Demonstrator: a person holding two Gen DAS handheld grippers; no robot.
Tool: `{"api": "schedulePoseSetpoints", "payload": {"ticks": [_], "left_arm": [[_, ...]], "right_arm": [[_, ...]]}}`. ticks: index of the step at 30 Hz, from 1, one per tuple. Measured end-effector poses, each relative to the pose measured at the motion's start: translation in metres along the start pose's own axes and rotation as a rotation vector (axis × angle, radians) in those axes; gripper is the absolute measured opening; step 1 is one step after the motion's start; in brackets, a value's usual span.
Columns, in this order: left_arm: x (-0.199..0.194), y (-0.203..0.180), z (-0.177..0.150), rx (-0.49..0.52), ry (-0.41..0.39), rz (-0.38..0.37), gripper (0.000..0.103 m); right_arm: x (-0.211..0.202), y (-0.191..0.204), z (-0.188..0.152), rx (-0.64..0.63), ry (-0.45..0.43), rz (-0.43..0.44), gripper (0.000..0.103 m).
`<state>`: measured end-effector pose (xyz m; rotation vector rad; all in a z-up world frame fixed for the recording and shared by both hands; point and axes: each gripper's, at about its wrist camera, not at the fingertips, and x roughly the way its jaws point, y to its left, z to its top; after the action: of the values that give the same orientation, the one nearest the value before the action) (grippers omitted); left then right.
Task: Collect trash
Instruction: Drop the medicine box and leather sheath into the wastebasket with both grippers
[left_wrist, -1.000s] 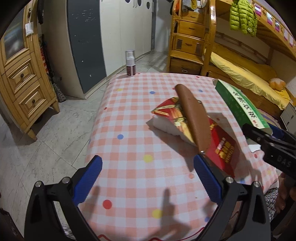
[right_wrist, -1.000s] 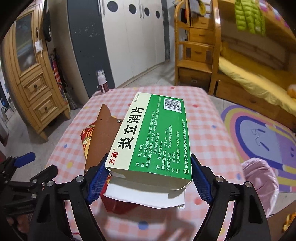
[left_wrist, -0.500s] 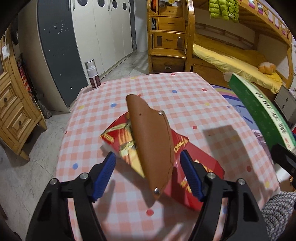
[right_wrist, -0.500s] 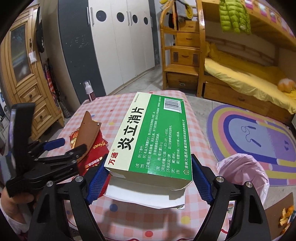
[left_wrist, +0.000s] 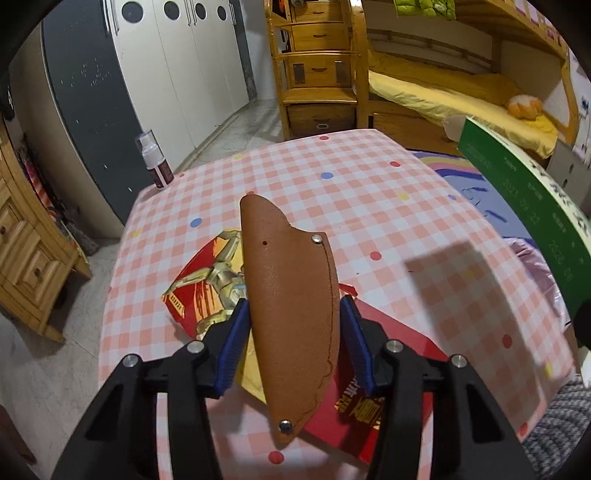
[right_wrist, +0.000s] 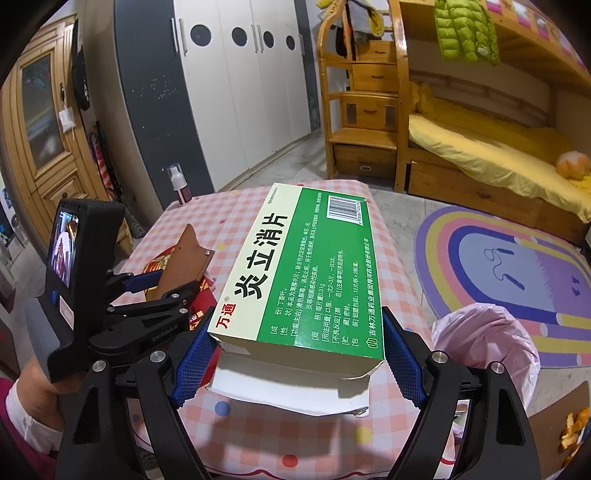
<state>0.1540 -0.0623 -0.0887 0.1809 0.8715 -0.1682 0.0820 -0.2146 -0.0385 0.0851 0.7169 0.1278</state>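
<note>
My left gripper is shut on a brown leather sheath and holds it above a red snack bag and a red box on the checked table. My right gripper is shut on a green and white medicine box, held over the table's right side. The medicine box also shows at the right edge of the left wrist view. The left gripper with the sheath shows at the left of the right wrist view.
A pink trash bag stands open on the floor right of the table. A spray bottle stands at the table's far left corner. Orange peel lies on the floor. A bunk bed, a wardrobe and a rug surround the table.
My left gripper moved in over the sheath and closed on it, lifting it off the red bag. My right gripper kept hold of the medicine box and swung right, towards the pink bag.
</note>
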Motion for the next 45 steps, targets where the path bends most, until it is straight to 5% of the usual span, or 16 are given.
{"api": "schedulePoseSetpoints", "payload": {"ticks": [6, 13, 32, 45], "left_arm": [[-0.044, 0.025, -0.008, -0.126, -0.054, -0.151, 0.048], [-0.082, 0.014, -0.020, -0.126, -0.090, -0.209, 0.048], [-0.080, -0.150, 0.005, 0.153, -0.079, -0.437, 0.048], [-0.057, -0.211, 0.010, 0.245, -0.031, -0.469, 0.048]], "right_arm": [[-0.018, -0.004, -0.001, -0.006, -0.029, -0.007, 0.082], [-0.030, -0.012, -0.008, 0.013, -0.026, -0.010, 0.082], [-0.069, -0.165, -0.057, 0.227, 0.059, -0.301, 0.084], [-0.075, -0.223, -0.074, 0.381, 0.008, -0.335, 0.089]]}}
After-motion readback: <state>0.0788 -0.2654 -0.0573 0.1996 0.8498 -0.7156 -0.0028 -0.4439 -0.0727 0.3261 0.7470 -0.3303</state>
